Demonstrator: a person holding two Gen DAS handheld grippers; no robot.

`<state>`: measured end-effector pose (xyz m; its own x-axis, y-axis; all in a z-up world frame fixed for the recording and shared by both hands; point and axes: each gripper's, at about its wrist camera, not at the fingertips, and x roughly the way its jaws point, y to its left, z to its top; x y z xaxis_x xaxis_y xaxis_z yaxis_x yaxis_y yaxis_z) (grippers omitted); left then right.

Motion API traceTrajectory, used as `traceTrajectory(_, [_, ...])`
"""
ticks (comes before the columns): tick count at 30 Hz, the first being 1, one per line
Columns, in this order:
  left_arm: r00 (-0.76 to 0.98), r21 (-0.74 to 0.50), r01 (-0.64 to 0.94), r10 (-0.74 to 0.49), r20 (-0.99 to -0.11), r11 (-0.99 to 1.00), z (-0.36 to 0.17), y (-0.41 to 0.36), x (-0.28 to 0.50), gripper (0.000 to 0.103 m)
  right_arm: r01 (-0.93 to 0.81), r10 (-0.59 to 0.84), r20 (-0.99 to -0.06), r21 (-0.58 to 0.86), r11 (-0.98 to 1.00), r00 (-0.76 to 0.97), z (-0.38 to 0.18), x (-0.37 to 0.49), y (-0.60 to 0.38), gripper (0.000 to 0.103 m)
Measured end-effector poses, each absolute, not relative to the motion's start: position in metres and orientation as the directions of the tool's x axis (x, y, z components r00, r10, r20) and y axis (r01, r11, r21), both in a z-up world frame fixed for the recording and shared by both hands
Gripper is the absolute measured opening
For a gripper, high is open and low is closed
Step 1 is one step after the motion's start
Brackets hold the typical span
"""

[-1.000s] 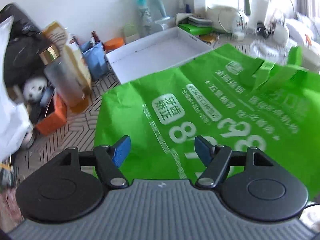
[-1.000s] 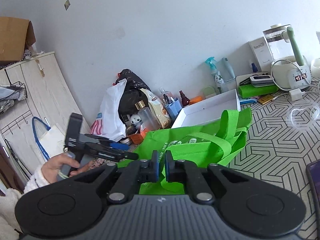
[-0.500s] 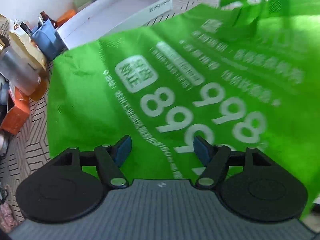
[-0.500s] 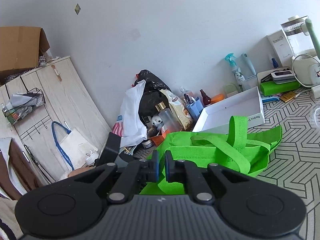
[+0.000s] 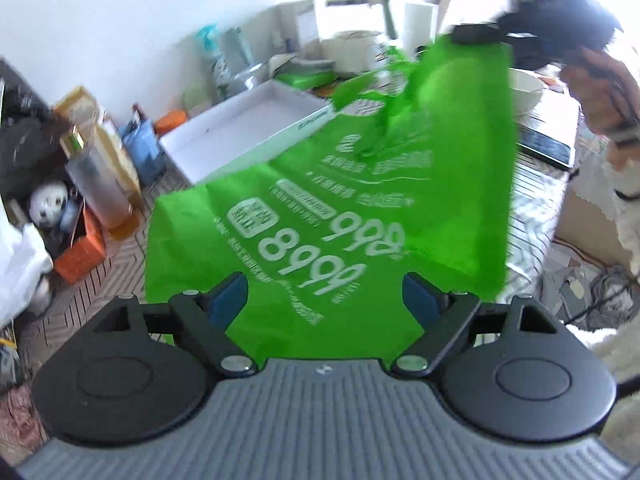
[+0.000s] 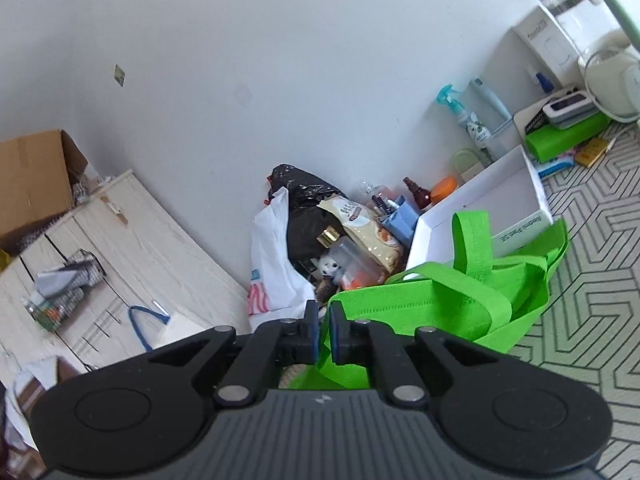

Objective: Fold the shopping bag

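Between my two grippers hangs the green bag (image 5: 344, 216), its printed side facing the left camera, one top corner raised at far right and the rest draping down toward the patterned table (image 6: 592, 280) near the white box (image 5: 256, 128). My right gripper (image 6: 324, 334) has its jaws together, clamped on the bag's top edge, with the handles (image 6: 472, 248) flopped across the fabric beyond. My left gripper (image 5: 324, 300) hovers over the bag's near part with jaws wide apart, holding nothing, while clutter (image 6: 340, 236) sits at far left against the wall.
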<state>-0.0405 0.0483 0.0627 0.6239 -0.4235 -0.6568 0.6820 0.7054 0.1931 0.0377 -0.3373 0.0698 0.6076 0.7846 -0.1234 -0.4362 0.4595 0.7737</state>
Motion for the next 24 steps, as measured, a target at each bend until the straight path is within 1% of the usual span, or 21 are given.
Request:
traceTrajectory(1, [0.64, 0.232, 0.688, -0.423, -0.642, 0.688, 0.061, 0.046, -0.047, 0.09, -0.434, 0.791, -0.115, 0.785, 0.443, 0.601, 0.07, 0.041, -0.338, 0.007])
traceTrajectory(2, [0.657, 0.278, 0.691, -0.419, -0.627, 0.667, 0.058, 0.044, -0.057, 0.095, -0.431, 0.797, -0.106, 0.795, 0.427, 0.595, 0.07, 0.043, -0.338, 0.007])
traceTrajectory(3, [0.663, 0.302, 0.694, -0.417, -0.621, 0.654, 0.056, 0.041, -0.06, 0.097, -0.428, 0.803, -0.097, 0.805, 0.41, 0.588, 0.07, 0.046, -0.339, 0.007])
traceTrajectory(7, [0.644, 0.332, 0.723, -0.418, -0.641, 0.606, 0.038, 0.03, -0.062, 0.098, -0.409, 0.808, -0.092, 0.825, 0.389, 0.581, 0.067, 0.054, -0.336, 0.007])
traceTrajectory(10, [0.642, 0.346, 0.719, -0.384, -0.664, 0.603, 0.026, 0.024, -0.058, 0.098, -0.388, 0.822, -0.075, 0.855, 0.344, 0.564, 0.065, 0.059, -0.337, 0.007])
traceTrajectory(13, [0.659, 0.356, 0.712, -0.401, -0.636, 0.606, 0.031, 0.03, -0.065, 0.098, -0.377, 0.82, -0.093, 0.854, 0.357, 0.564, 0.067, 0.063, -0.337, 0.007])
traceTrajectory(16, [0.655, 0.315, 0.711, -0.429, -0.622, 0.629, 0.043, 0.04, -0.071, 0.099, -0.362, 0.809, -0.124, 0.848, 0.387, 0.574, 0.066, 0.067, -0.337, 0.007])
traceTrajectory(18, [0.638, 0.275, 0.719, -0.448, -0.627, 0.639, 0.048, 0.045, -0.074, 0.099, -0.349, 0.807, -0.124, 0.856, 0.381, 0.577, 0.063, 0.07, -0.338, 0.007])
traceTrajectory(21, [0.567, 0.183, 0.77, -0.525, -0.635, 0.611, 0.055, 0.051, -0.077, 0.099, -0.338, 0.805, -0.118, 0.865, 0.37, 0.582, 0.06, 0.073, -0.342, 0.007])
traceTrajectory(24, [0.563, 0.183, 0.773, -0.525, -0.638, 0.608, 0.054, 0.049, -0.073, 0.1, -0.329, 0.804, -0.11, 0.873, 0.359, 0.584, 0.054, 0.073, -0.344, 0.007])
